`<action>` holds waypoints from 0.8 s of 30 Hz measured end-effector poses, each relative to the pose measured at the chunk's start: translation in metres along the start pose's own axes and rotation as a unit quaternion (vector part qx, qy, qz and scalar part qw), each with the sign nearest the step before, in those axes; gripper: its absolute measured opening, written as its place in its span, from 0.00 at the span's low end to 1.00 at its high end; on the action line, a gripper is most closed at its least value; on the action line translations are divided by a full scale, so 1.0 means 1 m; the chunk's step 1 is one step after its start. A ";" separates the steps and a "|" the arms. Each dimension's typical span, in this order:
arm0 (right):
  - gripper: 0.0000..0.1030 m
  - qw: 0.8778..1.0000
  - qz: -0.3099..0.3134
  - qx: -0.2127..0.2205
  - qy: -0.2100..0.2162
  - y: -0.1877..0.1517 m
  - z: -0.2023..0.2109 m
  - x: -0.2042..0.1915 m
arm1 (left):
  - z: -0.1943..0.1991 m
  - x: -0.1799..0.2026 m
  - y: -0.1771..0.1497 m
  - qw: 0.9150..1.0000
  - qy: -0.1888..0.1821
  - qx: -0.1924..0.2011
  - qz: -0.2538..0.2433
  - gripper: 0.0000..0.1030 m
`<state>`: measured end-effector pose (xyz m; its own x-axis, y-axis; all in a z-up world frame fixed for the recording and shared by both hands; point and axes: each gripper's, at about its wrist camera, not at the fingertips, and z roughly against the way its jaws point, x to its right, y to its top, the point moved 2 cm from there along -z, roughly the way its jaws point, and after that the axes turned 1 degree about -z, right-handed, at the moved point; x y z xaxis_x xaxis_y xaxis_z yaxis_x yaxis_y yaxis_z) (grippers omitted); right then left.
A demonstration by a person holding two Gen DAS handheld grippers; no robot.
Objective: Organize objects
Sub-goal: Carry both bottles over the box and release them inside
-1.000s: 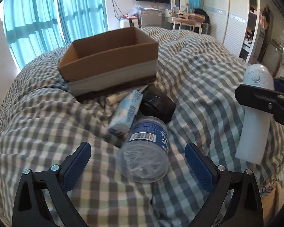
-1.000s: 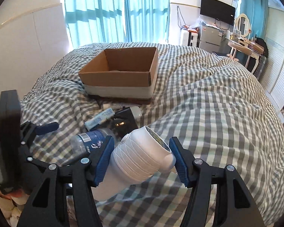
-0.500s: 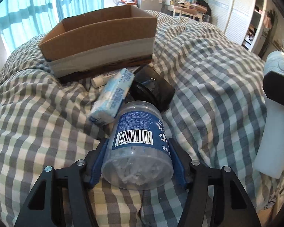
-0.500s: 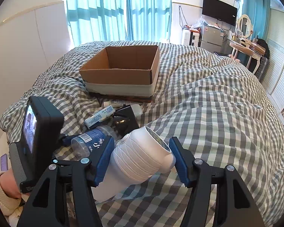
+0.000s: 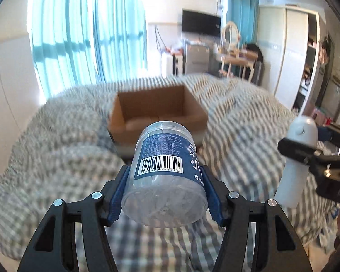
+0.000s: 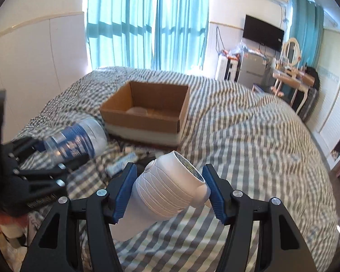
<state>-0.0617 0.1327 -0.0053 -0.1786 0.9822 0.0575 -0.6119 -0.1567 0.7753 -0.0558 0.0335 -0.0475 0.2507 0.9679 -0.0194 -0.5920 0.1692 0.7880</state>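
Note:
My left gripper (image 5: 165,195) is shut on a clear plastic jar (image 5: 165,170) with a blue label and barcode, held in the air in front of the open cardboard box (image 5: 156,115). The jar (image 6: 77,140) and left gripper (image 6: 49,158) also show at the left of the right wrist view. My right gripper (image 6: 168,190) is shut on a white ribbed bottle (image 6: 167,192), held above the bed; it shows at the right of the left wrist view (image 5: 297,158). The box (image 6: 147,117) sits on the checked duvet (image 6: 249,136).
A blue-and-white packet (image 6: 121,165), a white tube (image 6: 136,150) and a dark object lie on the duvet just before the box. Teal curtains (image 6: 147,22) hang behind the bed. A dressing table (image 6: 290,77) and wardrobe stand at the right.
My left gripper closed on the jar and lifted it off the duvet toward the box. My right gripper kept holding the white bottle, almost still.

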 end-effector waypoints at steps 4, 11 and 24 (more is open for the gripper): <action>0.58 0.999 0.015 0.028 0.000 0.039 0.002 -0.002 | 0.001 -0.013 0.037 0.999 0.021 0.026 -0.002 0.61; 0.58 0.997 0.040 0.068 0.003 0.121 -0.020 -0.011 | -0.026 -0.043 0.101 0.997 0.057 0.048 0.003 0.61; 0.58 0.999 0.045 -0.010 0.007 0.198 -0.194 -0.002 | -0.147 -0.074 0.139 0.998 0.051 0.025 0.001 0.61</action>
<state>-0.3317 0.0801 0.0260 -0.2443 0.9625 0.1181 -0.6085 -0.2470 0.7542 -0.2691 0.0132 -0.0274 0.1687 0.9826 -0.0781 -0.5537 0.1600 0.8172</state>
